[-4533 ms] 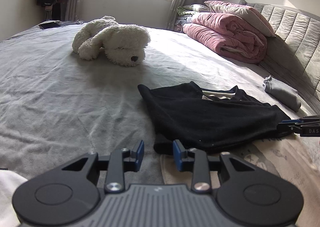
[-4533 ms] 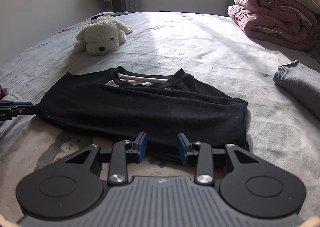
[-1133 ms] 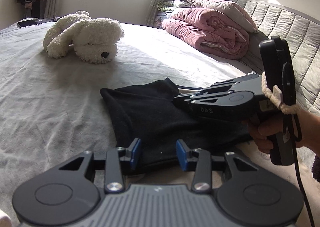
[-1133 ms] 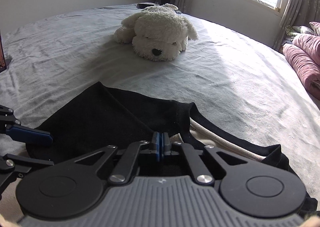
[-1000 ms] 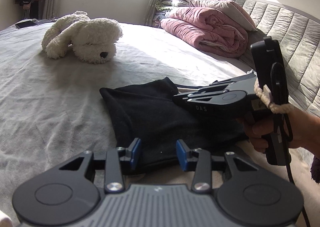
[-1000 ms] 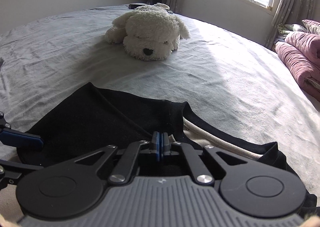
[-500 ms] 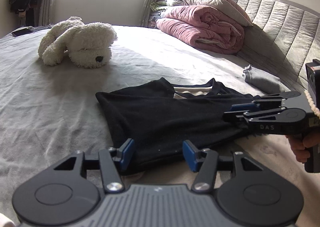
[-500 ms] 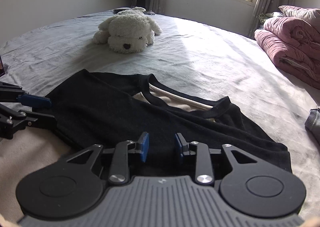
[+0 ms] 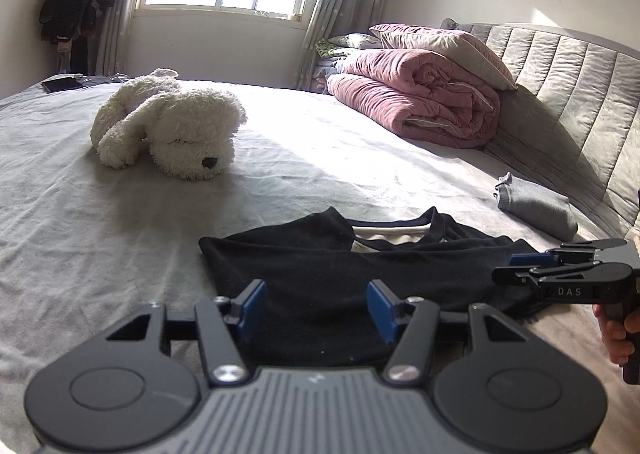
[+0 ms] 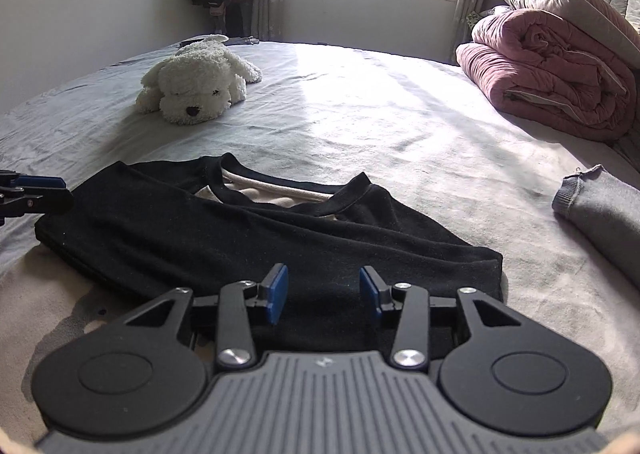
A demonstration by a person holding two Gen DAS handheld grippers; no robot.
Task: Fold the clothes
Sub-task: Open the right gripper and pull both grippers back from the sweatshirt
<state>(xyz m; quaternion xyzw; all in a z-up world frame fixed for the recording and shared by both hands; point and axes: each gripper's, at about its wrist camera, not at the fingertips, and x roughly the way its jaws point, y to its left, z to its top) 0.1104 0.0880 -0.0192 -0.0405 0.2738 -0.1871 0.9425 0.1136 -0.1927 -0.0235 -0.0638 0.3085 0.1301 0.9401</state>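
1. My right tool [image 10: 323, 294] had been pinched fully together at the neckline of the black shirt [image 10: 248, 230] a second before. At this moment its blue pads stood apart and the gap was widening, with nothing pressed between them; only shirt fabric showed below and beyond the gap.

2. That tool had also drawn back across the bed [image 10: 380, 121] from the collar area to the shirt's right-hand end. In the left wrist view it [image 9: 516, 270] sat at the far right, just beside that end of the shirt, where a second before it had reached over the middle of the garment.

3. My left tool [image 9: 316, 310] had spread somewhat wider over the same second. Its pads stood apart and clamped on nothing, with the near edge of the shirt showing between them.

4. The shirt lay flat on the bed as a long, narrow dark band, neckline turned toward the window, a strip of pale lining showing in the neck opening. It lay directly ahead of both tools, held by neither.

5. Judgement: the release at the neckline indicated that one fold had been laid down and let go. The garment remained long from side to side, so I judged the task only partly done. With a tool at each end, a further fold looked the likely next step.

6. Other items noted, well clear of the work: a white plush dog [image 10: 200, 89], a rolled pink quilt [image 10: 552, 81], and a folded grey garment [image 10: 604, 213] to the right.
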